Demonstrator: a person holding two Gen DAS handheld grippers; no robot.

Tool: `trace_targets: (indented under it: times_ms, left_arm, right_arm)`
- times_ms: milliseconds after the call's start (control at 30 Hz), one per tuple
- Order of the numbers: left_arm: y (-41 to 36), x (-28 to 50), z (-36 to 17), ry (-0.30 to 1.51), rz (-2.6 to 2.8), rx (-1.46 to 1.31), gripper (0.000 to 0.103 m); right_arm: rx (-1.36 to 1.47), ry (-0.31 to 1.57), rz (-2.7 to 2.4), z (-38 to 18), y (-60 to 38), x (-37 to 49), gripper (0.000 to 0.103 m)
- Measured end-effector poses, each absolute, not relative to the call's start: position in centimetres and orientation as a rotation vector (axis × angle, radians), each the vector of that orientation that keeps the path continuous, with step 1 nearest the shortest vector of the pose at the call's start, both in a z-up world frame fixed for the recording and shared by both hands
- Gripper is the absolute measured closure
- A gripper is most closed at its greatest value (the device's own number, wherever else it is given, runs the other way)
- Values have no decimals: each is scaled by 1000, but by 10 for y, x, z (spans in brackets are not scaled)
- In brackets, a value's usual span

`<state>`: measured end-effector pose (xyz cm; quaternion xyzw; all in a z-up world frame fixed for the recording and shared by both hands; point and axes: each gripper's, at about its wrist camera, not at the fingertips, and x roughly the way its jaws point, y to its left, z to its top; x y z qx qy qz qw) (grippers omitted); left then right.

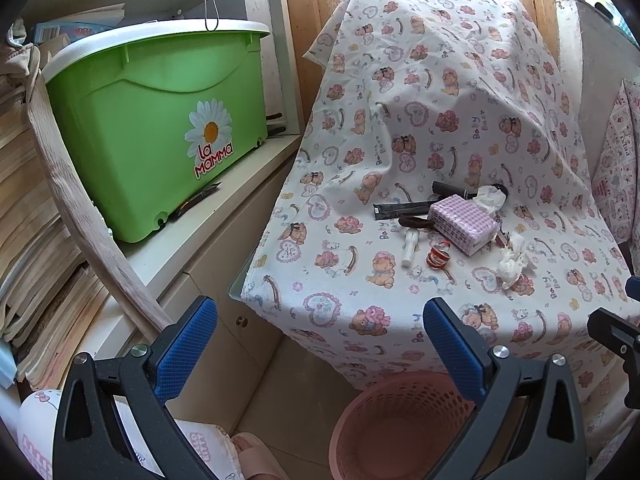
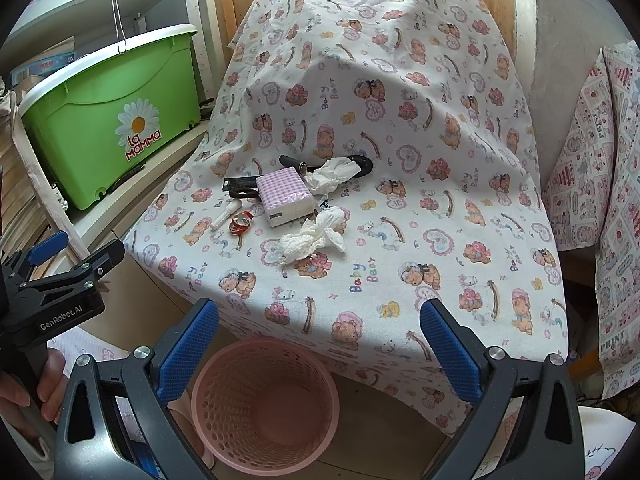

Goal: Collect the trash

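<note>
Two crumpled white tissues lie on the bear-print tablecloth: the nearer tissue and the farther tissue beside a pink checked tissue pack. A red crumpled wrapper and a white tube lie left of the pack. A pink mesh basket stands on the floor below the table's front edge. My left gripper and right gripper are both open and empty, hanging over the basket, short of the table.
A green "La Mamma" bin sits on a white cabinet at left, beside stacked papers. Black items lie behind the pack. Another patterned cloth hangs at right. A person's slippered foot is near the basket.
</note>
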<state>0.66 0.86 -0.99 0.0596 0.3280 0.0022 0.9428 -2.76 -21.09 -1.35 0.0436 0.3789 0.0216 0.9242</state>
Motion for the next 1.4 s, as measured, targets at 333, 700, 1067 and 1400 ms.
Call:
trace_targets:
  times_ms: [333,700,1067,1400]
  left_arm:
    - [7,10,-13,682,17,142,1]
    - [8,13,-17,701,20,141,1]
    - [9,19,-24,728,27,145,1]
    - [5,29,-36,773,32,150,1]
  right_arm:
    - [77,797,45,-18,-211,-25,1]
    - [74,823,44,-20,-210,-22,1]
    - [74,849,51,-25,-209,-17,1]
    - [113,892,104,-32,-211,-4,8]
